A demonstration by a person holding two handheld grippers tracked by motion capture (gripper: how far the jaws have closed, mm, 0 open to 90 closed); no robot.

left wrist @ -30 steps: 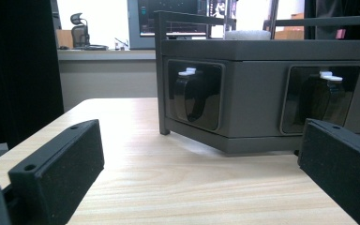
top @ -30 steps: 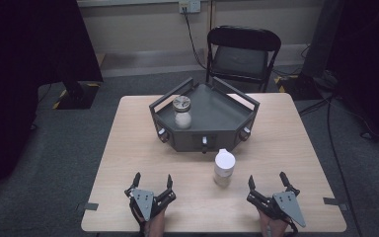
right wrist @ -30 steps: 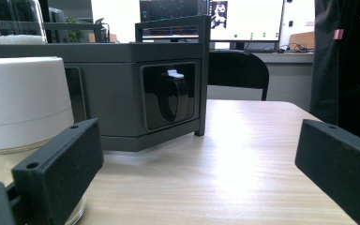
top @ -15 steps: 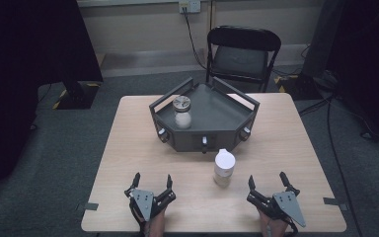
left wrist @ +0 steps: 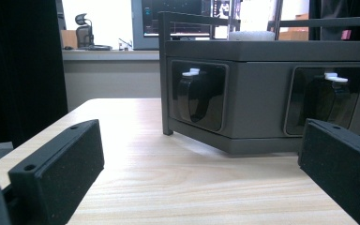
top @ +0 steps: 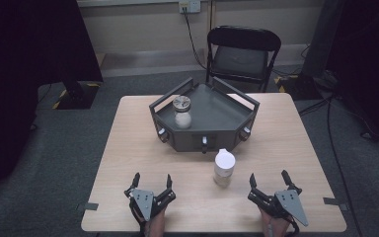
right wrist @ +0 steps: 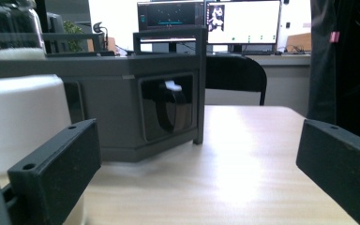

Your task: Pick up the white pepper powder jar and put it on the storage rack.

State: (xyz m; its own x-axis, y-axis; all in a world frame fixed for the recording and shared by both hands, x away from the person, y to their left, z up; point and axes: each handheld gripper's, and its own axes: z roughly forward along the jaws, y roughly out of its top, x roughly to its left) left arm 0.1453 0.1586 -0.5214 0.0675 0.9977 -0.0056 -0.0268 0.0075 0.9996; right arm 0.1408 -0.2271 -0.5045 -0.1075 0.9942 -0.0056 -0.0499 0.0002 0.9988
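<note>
A dark grey tray with angled sides stands on the far half of the wooden table. Inside it, at its left, sits a glass jar with a metal lid. A white-capped bottle stands on the table just in front of the tray. My left gripper rests open near the front edge, left of the bottle, jaws wide and empty. My right gripper rests open to the right of the bottle. In the left gripper view the tray faces me; in the right gripper view the bottle is close at left.
A black folding chair stands behind the table. Cables run over the grey floor at right. The tray's front wall carries black knobs with white tips. Bare tabletop lies between the grippers and on both sides of the tray.
</note>
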